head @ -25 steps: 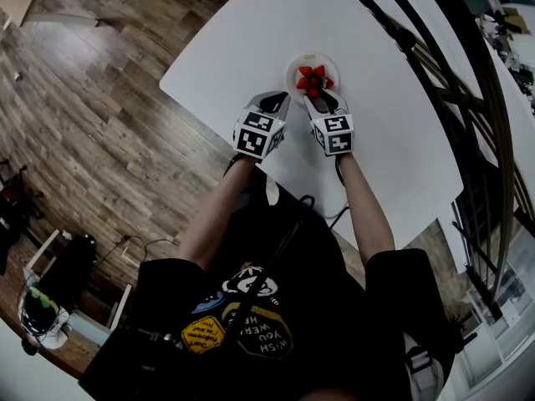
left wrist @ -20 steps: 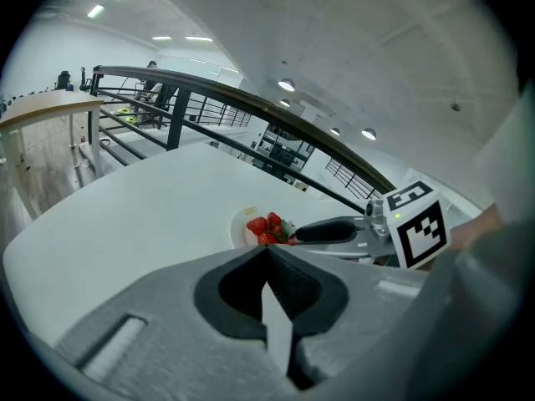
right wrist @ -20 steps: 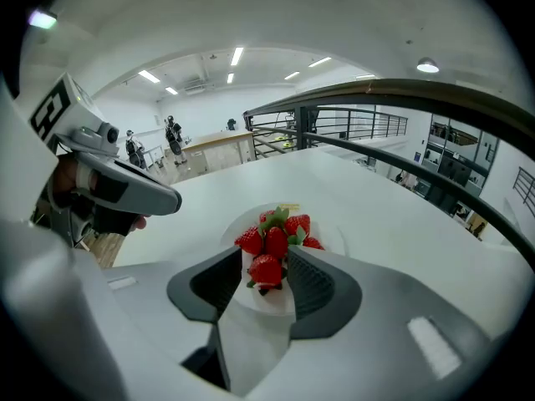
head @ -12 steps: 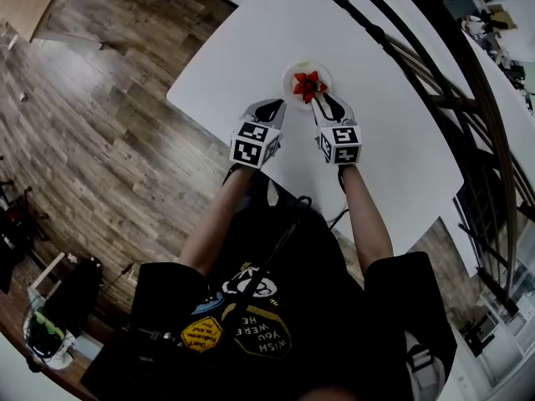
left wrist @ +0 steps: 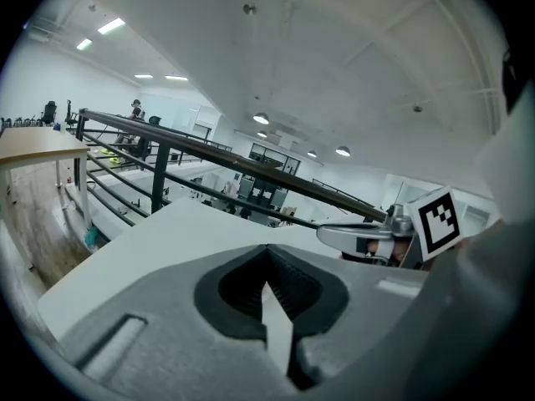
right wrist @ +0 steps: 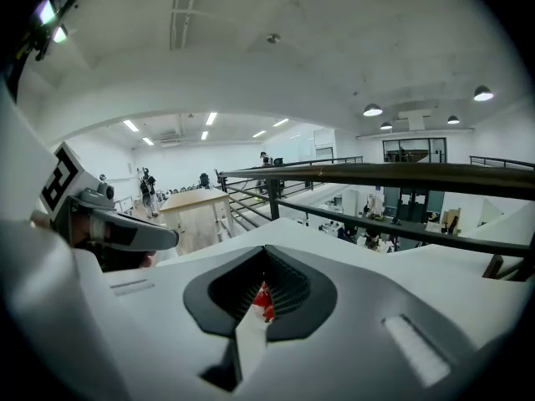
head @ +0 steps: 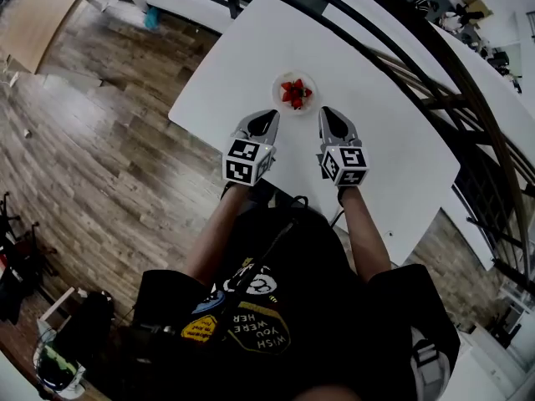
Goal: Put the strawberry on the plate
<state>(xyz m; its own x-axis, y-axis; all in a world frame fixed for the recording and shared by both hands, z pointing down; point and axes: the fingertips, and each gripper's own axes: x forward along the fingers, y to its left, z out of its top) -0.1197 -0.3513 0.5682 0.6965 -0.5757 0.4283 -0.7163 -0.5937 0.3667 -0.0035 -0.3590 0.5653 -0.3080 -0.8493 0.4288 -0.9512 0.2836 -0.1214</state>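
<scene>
1. Nearest in the head view, the person's black shirt (head: 276, 307) is filling the lower part of the frame. Both forearms are reaching from it toward the plate (head: 278, 84).
2. The left claw (head: 267, 117) is hovering just short of the plate on its near-left side, apart from the rim. In the left gripper view its jaws are sitting together. Only a thin sliver of white is showing through the slit, and nothing is lying between them.
3. The right claw (head: 327, 112) is hovering just short of the plate on its near-right side, also apart from the rim. Its jaws have just been closing and are now sitting together with nothing between them. In the right gripper view a spot of red is showing through the slit, out beyond the tips.
4. The strawberry (head: 293, 93) is lying on the middle of the plate, red with a dark patch, and neither claw is touching it.
5. The plate is resting on the white bench (head: 384, 115), with bare surface spreading all round it.
6. Beyond the plate, a dark railing (head: 393, 36) is running along the far side of the bench. Well to the left of the plate, a wooden floor (head: 100, 140) is showing below the bench edge.
</scene>
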